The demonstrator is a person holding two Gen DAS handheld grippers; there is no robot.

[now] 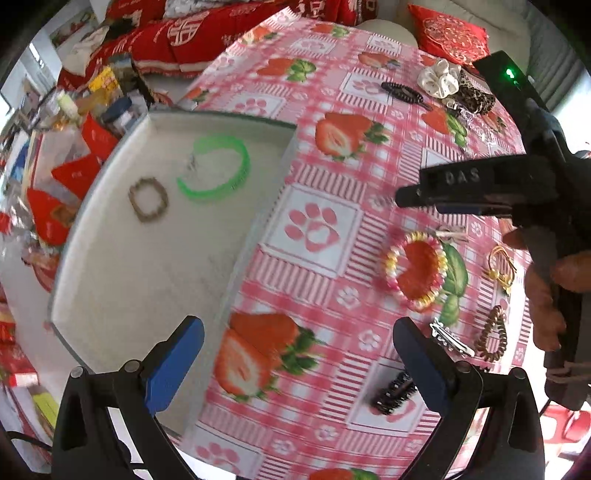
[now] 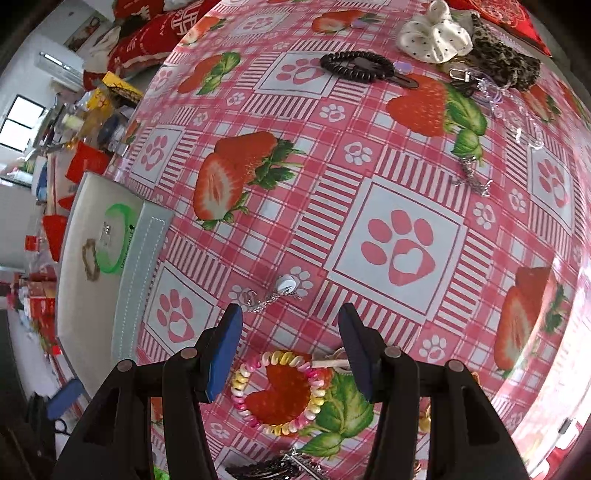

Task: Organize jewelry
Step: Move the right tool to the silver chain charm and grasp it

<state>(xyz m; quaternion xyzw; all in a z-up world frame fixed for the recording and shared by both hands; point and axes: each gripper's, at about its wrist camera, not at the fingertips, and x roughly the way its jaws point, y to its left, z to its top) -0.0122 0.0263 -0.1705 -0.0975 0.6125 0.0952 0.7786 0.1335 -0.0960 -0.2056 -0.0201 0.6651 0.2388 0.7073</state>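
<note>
A grey tray [image 1: 155,266] lies on the strawberry tablecloth and holds a green bangle [image 1: 216,168] and a brown bead bracelet [image 1: 147,200]; it also shows in the right wrist view [image 2: 74,295]. My left gripper [image 1: 297,363] is open and empty above the tray's near corner. My right gripper [image 2: 290,350] is open and empty, hovering over the cloth just short of a silver chain with a round pendant [image 2: 275,293]. A pink-yellow coil bracelet [image 2: 282,393] lies under it, also seen in the left wrist view [image 1: 415,269].
More pieces lie on the cloth: a black coil tie [image 2: 356,66], a white scrunchie [image 2: 436,35], a leopard scrunchie [image 2: 506,66], a clear chain [image 2: 517,118], a silver clip [image 1: 450,338], a brown coil [image 1: 491,334], a black claw clip [image 1: 393,393]. Clutter stands beyond the tray's left side.
</note>
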